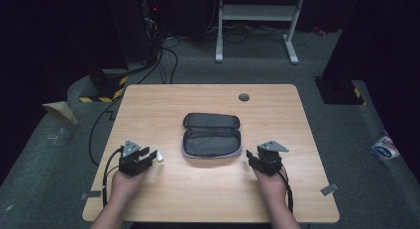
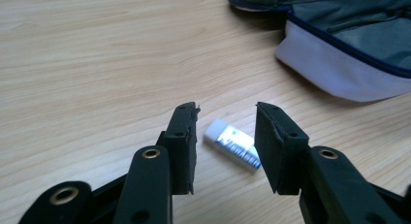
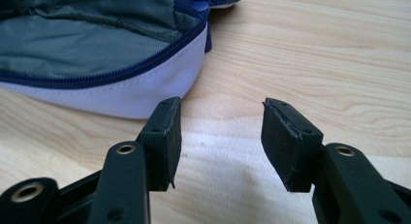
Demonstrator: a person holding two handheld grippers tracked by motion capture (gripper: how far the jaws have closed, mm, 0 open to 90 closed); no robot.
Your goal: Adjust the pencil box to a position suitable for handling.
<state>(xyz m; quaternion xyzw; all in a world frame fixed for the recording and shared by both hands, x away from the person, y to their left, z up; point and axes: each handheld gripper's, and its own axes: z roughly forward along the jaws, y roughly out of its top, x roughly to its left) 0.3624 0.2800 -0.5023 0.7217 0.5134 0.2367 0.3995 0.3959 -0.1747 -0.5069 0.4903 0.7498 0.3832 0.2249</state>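
An unzipped grey pencil case (image 1: 212,135) with a white side lies open in the middle of the wooden table (image 1: 208,199). A small white eraser (image 2: 231,143) lies on the table between the jaws of my left gripper (image 2: 227,112), which is open; the jaws stand apart on either side of it, not touching. The eraser (image 1: 159,157) sits at the tip of the left gripper (image 1: 148,157), left of the case. My right gripper (image 3: 222,110) is open with nothing between its jaws, just right of the case's white edge (image 3: 145,95). It rests at the case's right (image 1: 253,158).
A round grey cable grommet (image 1: 243,97) sits near the table's far edge. Cables trail from both grippers toward the person. Beyond the table are a white desk frame (image 1: 257,21) and floor cables. A crumpled packet (image 1: 385,147) lies on the floor at right.
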